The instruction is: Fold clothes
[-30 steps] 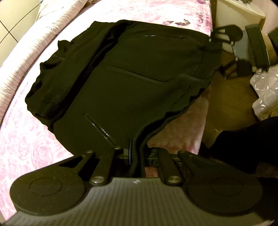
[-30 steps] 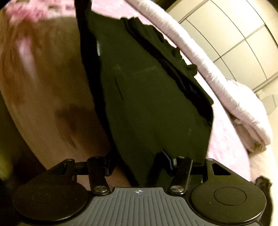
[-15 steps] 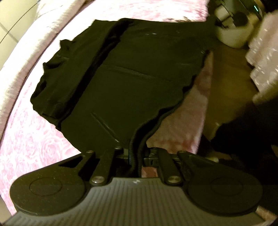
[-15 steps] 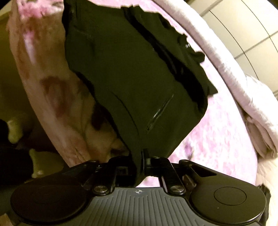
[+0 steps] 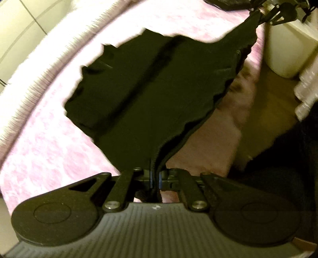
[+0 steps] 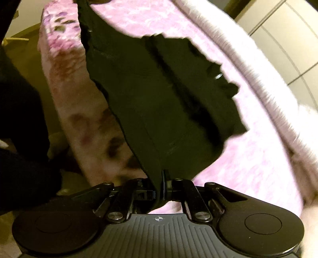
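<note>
A black zip jacket (image 5: pixel 151 95) hangs stretched above a pink flowered bed (image 5: pixel 45 146). My left gripper (image 5: pixel 154 179) is shut on one corner of its near edge. My right gripper (image 6: pixel 160 190) is shut on the other corner; it also shows far off in the left wrist view (image 5: pixel 264 12). The jacket (image 6: pixel 159 103) sags between the two grippers, its far part folded and rumpled over the bed (image 6: pixel 248 158). The frames are blurred by motion.
A folded pale quilt (image 5: pixel 33 65) runs along the bed's far side by a tiled wall. A white bin (image 5: pixel 286 45) and crinkled plastic (image 5: pixel 306 93) stand on the wooden floor beside the bed. The person's dark clothing (image 6: pixel 21 123) is close by.
Both grippers have lifted the jacket's near edge off the bed and carried it up and over towards the far side. More pink bed shows around the jacket.
</note>
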### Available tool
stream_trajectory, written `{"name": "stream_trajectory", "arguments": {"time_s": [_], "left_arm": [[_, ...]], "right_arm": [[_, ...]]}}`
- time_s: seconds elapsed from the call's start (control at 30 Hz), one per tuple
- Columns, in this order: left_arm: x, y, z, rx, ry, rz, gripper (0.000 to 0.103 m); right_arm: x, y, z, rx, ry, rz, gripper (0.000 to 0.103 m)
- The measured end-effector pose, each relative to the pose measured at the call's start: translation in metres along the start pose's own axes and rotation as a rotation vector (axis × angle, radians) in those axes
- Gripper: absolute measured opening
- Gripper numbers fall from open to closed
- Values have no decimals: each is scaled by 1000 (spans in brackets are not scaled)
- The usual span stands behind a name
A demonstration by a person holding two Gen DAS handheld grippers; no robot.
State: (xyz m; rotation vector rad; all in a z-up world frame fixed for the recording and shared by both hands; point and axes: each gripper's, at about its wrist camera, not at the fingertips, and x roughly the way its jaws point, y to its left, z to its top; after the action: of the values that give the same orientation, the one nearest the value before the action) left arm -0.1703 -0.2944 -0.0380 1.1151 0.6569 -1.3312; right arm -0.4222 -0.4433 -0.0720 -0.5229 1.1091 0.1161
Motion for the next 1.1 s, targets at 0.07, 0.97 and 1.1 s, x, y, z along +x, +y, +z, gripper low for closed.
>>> {"name": "stream_trajectory", "arguments": {"time_s": [0.07, 0.97, 1.1], "left_arm": [[8, 31, 23, -11, -36, 35, 4], [227, 305, 151, -121, 37, 8, 4], [254, 317, 158, -166, 58, 25, 4]], "right_arm": [[2, -30, 20, -16, -15, -24, 4], [219, -370, 144, 298, 63, 233, 5], [249, -397, 138, 403, 44, 278, 5]]}}
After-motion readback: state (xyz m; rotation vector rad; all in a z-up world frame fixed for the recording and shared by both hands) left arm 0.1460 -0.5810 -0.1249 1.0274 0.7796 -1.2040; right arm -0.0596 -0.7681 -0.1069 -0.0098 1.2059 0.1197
